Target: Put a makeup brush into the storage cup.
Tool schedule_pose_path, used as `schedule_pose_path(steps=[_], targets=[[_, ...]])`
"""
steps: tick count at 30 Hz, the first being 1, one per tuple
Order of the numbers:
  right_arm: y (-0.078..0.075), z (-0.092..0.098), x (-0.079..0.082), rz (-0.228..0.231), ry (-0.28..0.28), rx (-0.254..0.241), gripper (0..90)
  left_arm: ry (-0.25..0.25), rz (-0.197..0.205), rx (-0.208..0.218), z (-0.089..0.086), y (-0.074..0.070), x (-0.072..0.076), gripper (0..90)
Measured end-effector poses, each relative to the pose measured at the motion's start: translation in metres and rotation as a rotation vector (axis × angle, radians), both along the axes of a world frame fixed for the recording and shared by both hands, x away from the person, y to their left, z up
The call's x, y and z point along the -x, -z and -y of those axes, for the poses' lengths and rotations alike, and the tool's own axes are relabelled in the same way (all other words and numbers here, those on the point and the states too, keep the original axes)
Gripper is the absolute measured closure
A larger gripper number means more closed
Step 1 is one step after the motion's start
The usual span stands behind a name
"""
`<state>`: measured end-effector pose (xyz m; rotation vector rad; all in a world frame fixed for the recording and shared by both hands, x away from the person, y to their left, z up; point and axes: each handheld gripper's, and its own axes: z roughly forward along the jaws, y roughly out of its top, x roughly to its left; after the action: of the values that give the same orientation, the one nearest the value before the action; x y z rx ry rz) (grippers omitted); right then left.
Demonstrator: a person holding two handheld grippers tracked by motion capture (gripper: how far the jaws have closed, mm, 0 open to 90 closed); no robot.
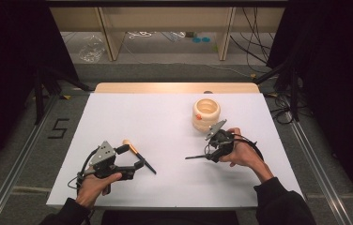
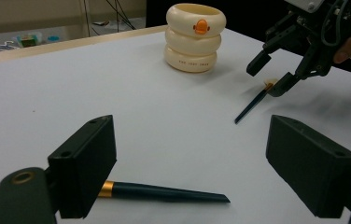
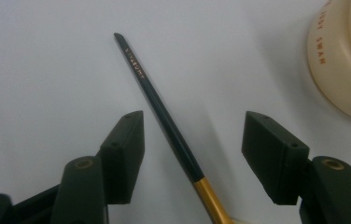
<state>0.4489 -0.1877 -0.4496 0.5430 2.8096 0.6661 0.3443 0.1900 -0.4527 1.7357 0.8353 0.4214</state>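
Note:
Two dark slim brushes with gold ferrules lie on the white table [image 1: 174, 187]. One brush [image 1: 149, 167] [image 2: 164, 192] lies between the wide-open jaws of my left gripper [image 1: 134, 157] [image 2: 194, 158], untouched by its pads. The other brush [image 1: 194, 157] [image 3: 169, 126] [image 2: 253, 105] lies between the jaws of my right gripper [image 1: 208, 154] [image 3: 199, 140] [image 2: 268, 77], whose pads stand open on either side of the handle with gaps. A cream ringed holder [image 1: 206, 114] [image 2: 195, 37] [image 3: 346, 60] with an orange mark stands just beyond the right gripper.
The table's far edge is a wooden strip [image 1: 174, 87]. Metal rails [image 1: 19, 159] run along both sides on the floor. White tabletop stretches between the two grippers and toward the far left.

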Motion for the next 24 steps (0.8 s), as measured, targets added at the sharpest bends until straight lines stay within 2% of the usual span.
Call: schedule_pose_path(steps=[6,11,17,24], targets=[[0.004,-0.003,0.000,-0.042,-0.042,0.042,50.7,0.004,0.001,0.004,0.000,0.000,-0.001,16.0],[0.004,-0.005,-0.001,-0.050,-0.063,0.078,55.9,-0.002,-0.002,0.002,0.000,0.000,0.001,15.9],[0.003,-0.009,-0.003,-0.058,-0.090,0.080,60.6,0.003,0.001,0.004,0.000,0.000,0.000,15.9],[0.006,-0.012,-0.009,-0.095,-0.102,0.107,68.8,-0.009,-0.013,0.008,0.001,0.000,0.001,15.9]])
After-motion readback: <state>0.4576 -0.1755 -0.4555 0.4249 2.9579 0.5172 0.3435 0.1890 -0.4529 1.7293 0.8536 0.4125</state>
